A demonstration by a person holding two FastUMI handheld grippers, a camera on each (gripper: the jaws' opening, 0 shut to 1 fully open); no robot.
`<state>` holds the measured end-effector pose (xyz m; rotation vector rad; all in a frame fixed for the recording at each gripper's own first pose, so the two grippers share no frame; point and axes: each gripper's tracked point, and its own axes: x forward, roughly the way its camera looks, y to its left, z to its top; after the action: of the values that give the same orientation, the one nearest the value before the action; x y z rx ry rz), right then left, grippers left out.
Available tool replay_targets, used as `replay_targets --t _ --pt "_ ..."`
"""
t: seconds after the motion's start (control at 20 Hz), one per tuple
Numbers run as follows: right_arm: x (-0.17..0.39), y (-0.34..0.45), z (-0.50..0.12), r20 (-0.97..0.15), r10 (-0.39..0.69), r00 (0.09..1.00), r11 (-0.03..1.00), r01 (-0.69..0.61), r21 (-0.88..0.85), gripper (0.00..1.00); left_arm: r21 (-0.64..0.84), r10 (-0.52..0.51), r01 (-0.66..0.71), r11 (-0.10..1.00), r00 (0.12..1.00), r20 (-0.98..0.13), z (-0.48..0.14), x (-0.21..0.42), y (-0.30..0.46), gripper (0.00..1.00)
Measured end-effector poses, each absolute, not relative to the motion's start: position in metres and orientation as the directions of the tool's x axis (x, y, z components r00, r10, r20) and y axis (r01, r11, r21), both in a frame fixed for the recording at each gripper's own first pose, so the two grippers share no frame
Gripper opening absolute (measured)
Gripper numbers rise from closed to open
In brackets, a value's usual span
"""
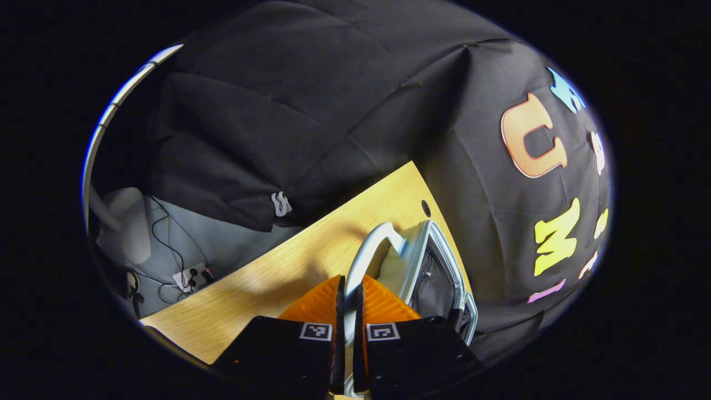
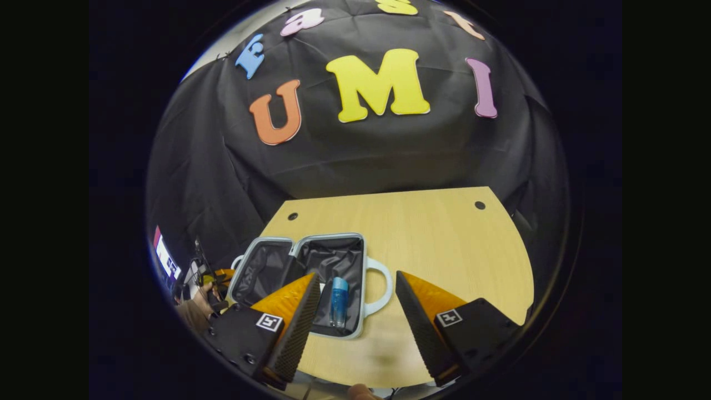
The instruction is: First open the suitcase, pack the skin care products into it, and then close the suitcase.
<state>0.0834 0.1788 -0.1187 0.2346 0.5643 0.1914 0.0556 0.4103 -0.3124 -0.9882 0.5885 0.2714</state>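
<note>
Left gripper (image 1: 349,289) clamped on handle of open suitcase; right gripper (image 2: 355,289) wide open above it.

In the left gripper view, both fingers were pinched nearly closed on the pale grey curved handle (image 1: 369,244) of the small light-grey hard-shell suitcase (image 1: 439,261), which sat just beyond the fingertips, near the far right corner of the light wooden table (image 1: 289,266). In the right gripper view the right gripper's fingers were spread wide, holding nothing, near side of the suitcase (image 2: 355,244), which lay open flat with dark lining, at the table's (image 2: 444,233) left part. A blue skincare bottle (image 2: 338,301) lay in the right half, between the fingers. Left gripper with hand (image 2: 203,294) at the case's left edge. Black cloth wall behind; grey floor with power strip and cables (image 1: 189,275) to the table's left.
</note>
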Motion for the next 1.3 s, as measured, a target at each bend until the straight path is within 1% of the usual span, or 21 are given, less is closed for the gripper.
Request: replay_targets --t 0.1,0.15,0.2,0.25,0.3,0.35,0.4,0.55,0.7,0.75,0.8,1.05,1.15,1.3 --pt "0.083 0.17 -0.113 -0.494 0.243 0.835 0.956 -0.119 0.269 0.81 -0.698 -0.032 -0.446 0.561 0.83 -0.556 -0.293 0.053 0.409 0.06" --pt "0.082 0.165 -0.11 -0.485 0.243 0.84 0.957 -0.124 0.264 0.82 -0.698 -0.009 -0.437 0.567 0.844 -0.536 -0.279 0.055 0.411 0.05" --pt "0.082 0.157 -0.106 -0.473 0.236 0.849 0.959 -0.125 0.254 0.77 -0.687 0.011 -0.429 0.587 0.852 -0.523 -0.265 0.056 0.411 0.04" --pt "0.082 0.151 -0.103 -0.463 0.234 0.855 0.961 -0.13 0.245 0.82 -0.654 0.035 -0.429 0.624 0.851 -0.525 -0.253 0.054 0.41 0.04" --pt "0.079 0.144 -0.1 -0.453 0.232 0.861 0.962 -0.136 0.235 0.82 -0.62 0.055 -0.428 0.658 0.848 -0.527 -0.237 0.051 0.406 0.04" --pt "0.077 0.136 -0.095 -0.438 0.232 0.868 0.963 -0.141 0.23 0.77 -0.585 0.081 -0.432 0.686 0.845 -0.529 -0.221 0.051 0.401 0.04" --pt "0.075 0.128 -0.093 -0.431 0.233 0.872 0.963 -0.146 0.225 0.82 -0.552 0.108 -0.433 0.713 0.845 -0.524 -0.204 0.052 0.395 0.04" --pt "0.067 0.097 -0.088 -0.415 0.238 0.878 0.961 -0.151 0.232 0.81 -0.479 0.153 -0.401 0.781 0.866 -0.476 -0.139 0.058 0.364 0.03" --pt "0.061 0.063 -0.086 -0.399 0.244 0.884 0.955 -0.146 0.26 0.81 -0.394 0.183 -0.373 0.84 0.878 -0.441 -0.091 0.064 0.321 0.03" --pt "0.06 0.05 -0.086 -0.394 0.243 0.886 0.953 -0.144 0.266 0.81 -0.367 0.19 -0.364 0.856 0.882 -0.432 -0.078 0.064 0.305 0.11" --pt "0.058 0.036 -0.086 -0.389 0.24 0.889 0.952 -0.139 0.271 0.81 -0.335 0.199 -0.355 0.873 0.885 -0.42 -0.066 0.065 0.287 0.03" --pt "0.047 -0.021 -0.09 -0.374 0.239 0.896 0.956 -0.151 0.25 0.81 -0.219 0.208 -0.307 0.926 0.9 -0.382 -0.04 0.068 0.183 0.03" --pt "0.043 -0.038 -0.089 -0.358 0.241 0.902 0.96 -0.168 0.223 0.82 -0.16 0.208 -0.277 0.948 0.913 -0.351 -0.043 0.07 0.14 0.03" --pt "0.039 -0.062 -0.093 -0.344 0.242 0.907 0.964 -0.183 0.194 0.81 -0.084 0.197 -0.239 0.967 0.918 -0.346 -0.06 0.078 0.079 0.03"
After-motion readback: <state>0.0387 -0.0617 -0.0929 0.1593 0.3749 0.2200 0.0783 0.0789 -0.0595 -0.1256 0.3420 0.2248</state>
